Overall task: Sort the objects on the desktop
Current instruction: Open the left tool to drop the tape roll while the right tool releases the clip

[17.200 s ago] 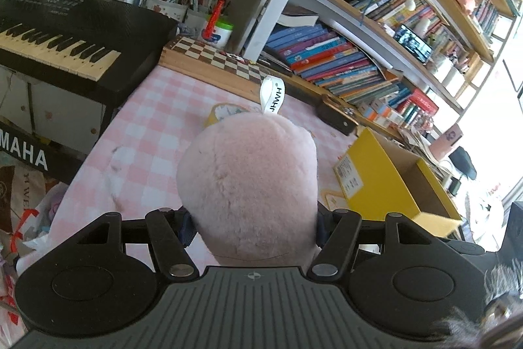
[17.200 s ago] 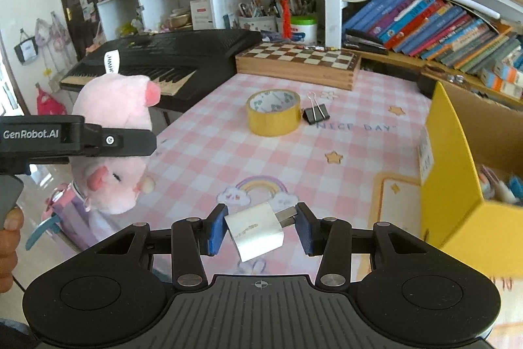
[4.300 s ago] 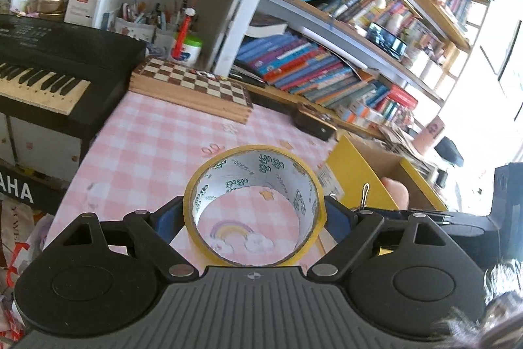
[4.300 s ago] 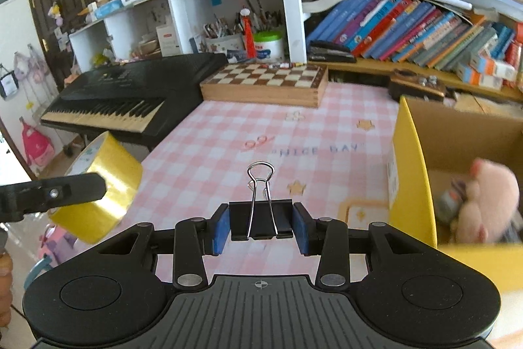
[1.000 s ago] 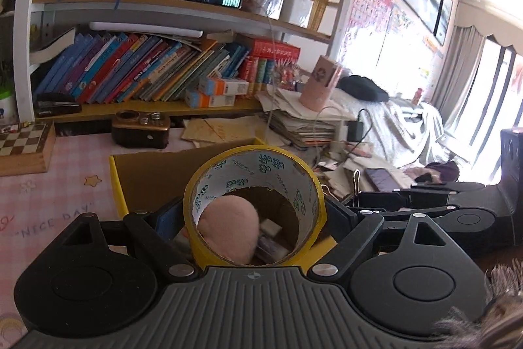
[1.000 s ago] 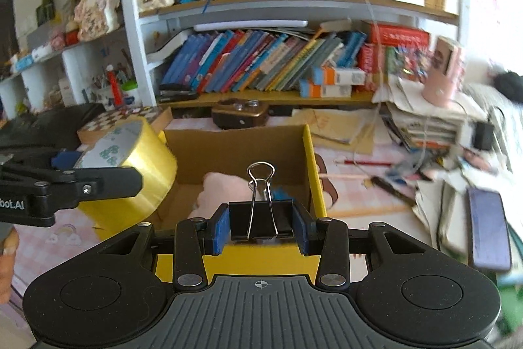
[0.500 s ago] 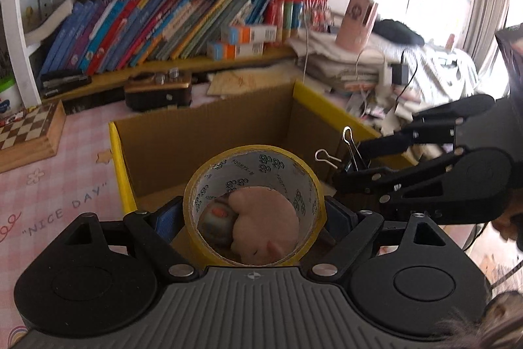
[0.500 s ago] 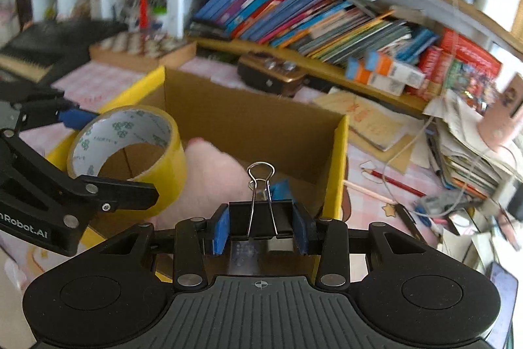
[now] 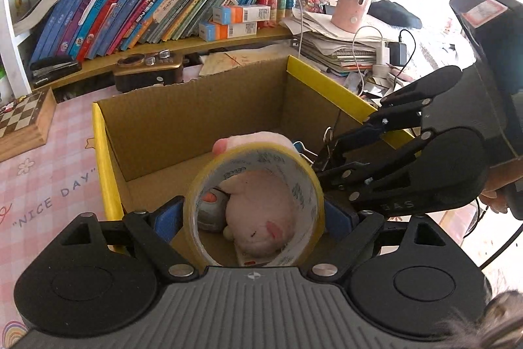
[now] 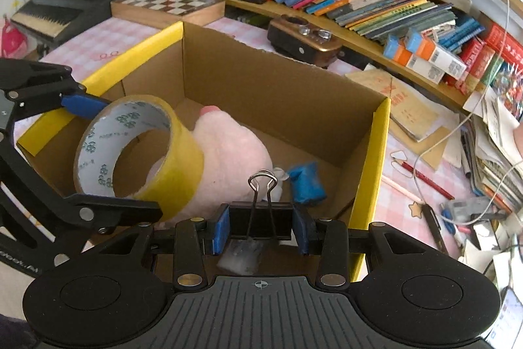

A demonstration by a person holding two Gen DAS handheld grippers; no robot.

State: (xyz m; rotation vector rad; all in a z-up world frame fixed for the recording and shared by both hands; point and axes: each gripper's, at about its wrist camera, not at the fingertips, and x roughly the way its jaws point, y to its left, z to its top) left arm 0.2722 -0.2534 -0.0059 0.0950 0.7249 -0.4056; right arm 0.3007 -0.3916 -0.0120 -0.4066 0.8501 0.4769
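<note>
The roll of yellow packing tape [image 9: 255, 201] hangs between the blue pads of the left gripper [image 9: 251, 218], above the near left part of the open brown cardboard box with yellow-edged flaps [image 10: 281, 80]. The left jaws have just been opening: in the left wrist view a gap shows at the roll's left side, so the grip looks loosened and the roll tilts, though I cannot tell whether it is fully free. Beneath it lies the pink plush pig [image 10: 235, 159], and further right a crumpled blue object [image 10: 307, 182] rests on the box floor. To the right, the right gripper [image 10: 261, 229] is clamped on the black binder clip with silver wire handles [image 10: 261, 218], held low over the box interior, near its right wall. To release well, I would spread the left jaws fully so the roll drops cleanly onto the plush, not the flap; then part the right jaws only while the clip is well inside the walls.
</note>
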